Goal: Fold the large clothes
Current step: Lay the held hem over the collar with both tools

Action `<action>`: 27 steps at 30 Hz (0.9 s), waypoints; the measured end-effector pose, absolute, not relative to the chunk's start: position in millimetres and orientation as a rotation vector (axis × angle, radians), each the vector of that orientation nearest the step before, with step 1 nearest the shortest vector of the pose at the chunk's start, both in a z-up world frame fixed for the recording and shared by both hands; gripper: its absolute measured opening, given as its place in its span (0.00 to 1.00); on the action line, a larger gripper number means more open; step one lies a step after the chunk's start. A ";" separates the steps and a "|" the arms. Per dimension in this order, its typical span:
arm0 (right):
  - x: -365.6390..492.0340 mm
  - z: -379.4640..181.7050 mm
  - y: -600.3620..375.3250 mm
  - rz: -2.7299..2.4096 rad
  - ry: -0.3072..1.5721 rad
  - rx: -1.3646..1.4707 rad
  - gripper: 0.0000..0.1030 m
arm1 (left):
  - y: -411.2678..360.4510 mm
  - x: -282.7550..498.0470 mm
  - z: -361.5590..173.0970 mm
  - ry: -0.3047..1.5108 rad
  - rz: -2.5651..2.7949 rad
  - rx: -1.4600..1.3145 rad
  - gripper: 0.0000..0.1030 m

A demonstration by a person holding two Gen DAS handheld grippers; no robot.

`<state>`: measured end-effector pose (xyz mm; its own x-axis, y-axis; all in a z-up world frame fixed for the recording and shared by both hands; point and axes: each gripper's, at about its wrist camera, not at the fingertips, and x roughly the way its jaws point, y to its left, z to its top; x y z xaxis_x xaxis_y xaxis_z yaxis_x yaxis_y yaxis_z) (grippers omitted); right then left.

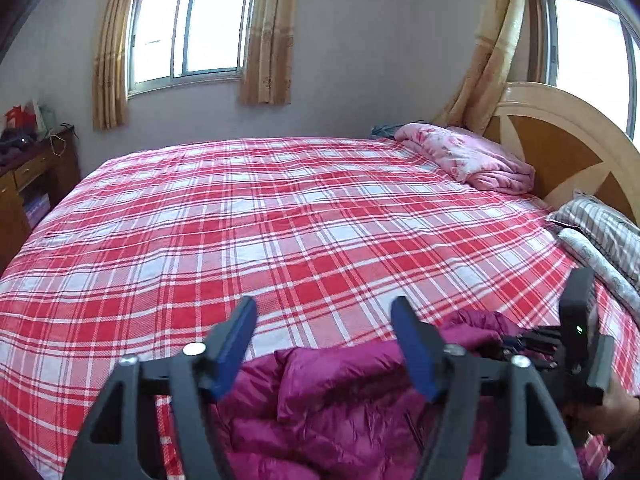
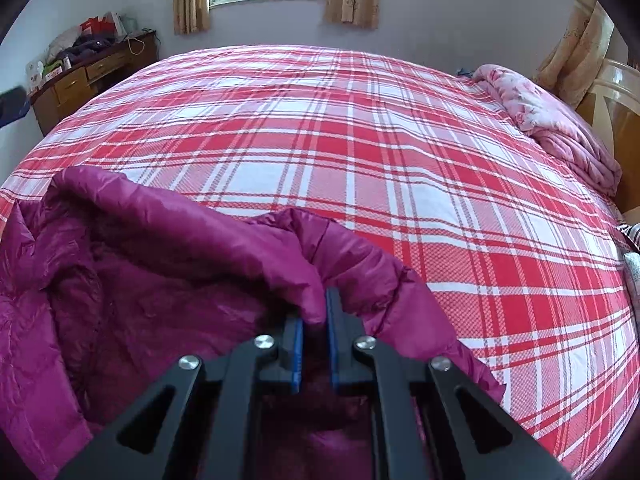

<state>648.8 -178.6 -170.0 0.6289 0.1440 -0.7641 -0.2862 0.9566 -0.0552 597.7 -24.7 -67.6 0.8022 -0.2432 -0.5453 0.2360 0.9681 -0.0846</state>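
A magenta quilted down jacket (image 2: 168, 264) lies on a bed sheet (image 2: 400, 168) of red, white and pink plaid; at the far end of the sheet, a pink floral quilt (image 1: 468, 156) sits bundled against a tan and amber wooden headboard (image 1: 560, 140); nearer along the same edge, a grey-and-white striped pillow (image 1: 604, 228); beyond the bed, ochre patterned curtains (image 1: 268, 32) hang on a pale lilac-grey wall (image 1: 360, 40); black grippers carry blue pads (image 2: 331, 336).
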 end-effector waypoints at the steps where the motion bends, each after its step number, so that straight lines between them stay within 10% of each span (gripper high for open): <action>1: 648.4 -171.3 -179.6 0.250 0.859 -0.174 0.11 | -29.9 607.0 -74.3 0.604 -0.264 -0.005 0.74; 8: 645.6 -168.2 -185.7 0.290 0.876 -0.144 0.12 | -55.9 617.8 -142.0 0.766 -0.261 0.066 0.74; 17: 604.2 -106.2 -196.7 0.269 0.691 0.037 0.71 | -51.4 609.7 -154.7 0.769 -0.277 0.072 0.74; 27: 665.6 -165.4 -141.5 0.308 0.863 0.056 0.60 | -51.2 613.7 -171.0 0.785 -0.256 0.064 0.75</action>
<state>665.6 -141.5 -165.4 0.6084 0.2892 -0.7390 -0.2442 0.9543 0.1724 613.7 -51.2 -171.0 0.6781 -0.2041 -0.7061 0.2515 0.9671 -0.0381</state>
